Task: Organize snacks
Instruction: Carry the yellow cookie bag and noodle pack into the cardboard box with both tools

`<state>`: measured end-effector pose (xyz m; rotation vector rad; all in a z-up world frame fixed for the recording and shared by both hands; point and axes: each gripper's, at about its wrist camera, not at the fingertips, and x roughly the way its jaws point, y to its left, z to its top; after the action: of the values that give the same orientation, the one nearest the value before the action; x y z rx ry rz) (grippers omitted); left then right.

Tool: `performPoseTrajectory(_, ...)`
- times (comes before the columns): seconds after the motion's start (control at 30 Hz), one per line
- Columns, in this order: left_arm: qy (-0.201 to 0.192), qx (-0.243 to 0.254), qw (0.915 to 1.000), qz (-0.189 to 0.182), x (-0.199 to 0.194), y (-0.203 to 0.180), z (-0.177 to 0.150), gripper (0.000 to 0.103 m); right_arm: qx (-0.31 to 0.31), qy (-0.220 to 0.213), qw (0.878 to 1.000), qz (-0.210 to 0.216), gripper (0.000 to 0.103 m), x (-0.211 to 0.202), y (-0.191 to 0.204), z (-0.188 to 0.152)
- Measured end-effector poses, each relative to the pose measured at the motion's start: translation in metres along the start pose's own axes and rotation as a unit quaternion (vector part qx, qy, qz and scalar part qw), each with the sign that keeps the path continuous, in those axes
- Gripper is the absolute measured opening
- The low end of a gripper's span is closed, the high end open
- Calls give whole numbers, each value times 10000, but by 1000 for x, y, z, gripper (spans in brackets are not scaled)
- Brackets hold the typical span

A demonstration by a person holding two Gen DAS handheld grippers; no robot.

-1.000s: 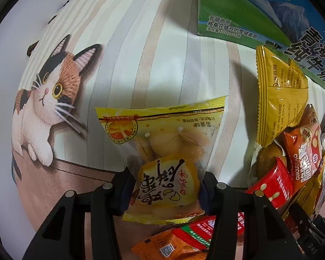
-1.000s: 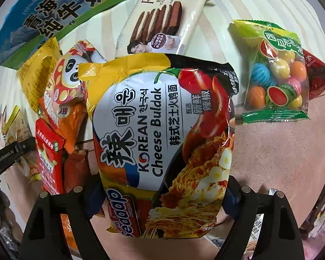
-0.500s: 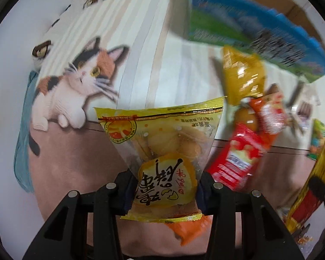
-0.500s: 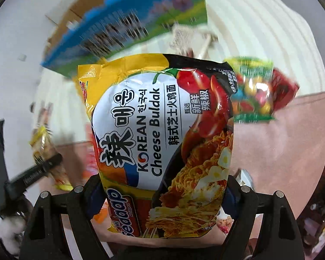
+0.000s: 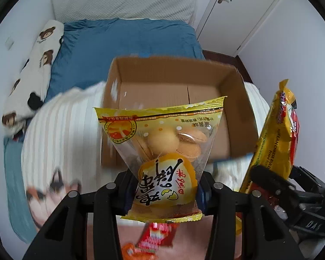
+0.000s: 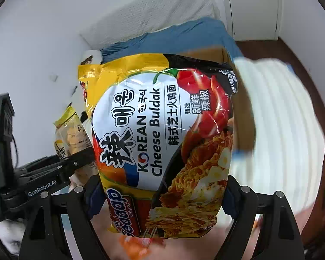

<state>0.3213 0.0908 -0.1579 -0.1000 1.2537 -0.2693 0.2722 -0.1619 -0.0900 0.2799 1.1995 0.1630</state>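
Holding both packets clear above the bed, I have the left gripper (image 5: 165, 191) clamped on the egg biscuit bag (image 5: 162, 151) and the right gripper (image 6: 162, 197) gripping the wide noodle pack (image 6: 162, 143), because the open cardboard box (image 5: 244, 99) ahead looks like their destination.

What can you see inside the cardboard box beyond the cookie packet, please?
The cardboard box shows only bare brown walls and floor flaps, with no snacks visible. The cookie packet held in the left tongs covers the near part of the box's floor.
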Motion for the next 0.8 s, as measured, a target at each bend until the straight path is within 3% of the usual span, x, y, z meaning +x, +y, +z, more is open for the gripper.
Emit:
performPoseTrajectory(0.2,671,-366,9970,-86,71,11,82,42,-108,451,9978,-475,88,62,-8,62)
performPoseTrajectory(0.3,1053,-556,9927,-194,109,13,112,42,-120,718,9951,-673,88,84,-21,75)
performPoseTrajectory(0.47,1529,-645,9859,-197,167,26,128,42,-76,1207,9892,-825,88,137,-27,96)
performPoseTrajectory(0.5,1605,-643,9847,-219,175,28,131,42,-47,1303,9878,-852,88,163,-41,112)
performPoseTrajectory(0.8,1988,-519,9785,-152,212,31,123,43,-23,1754,9787,-1070,88,240,-68,133)
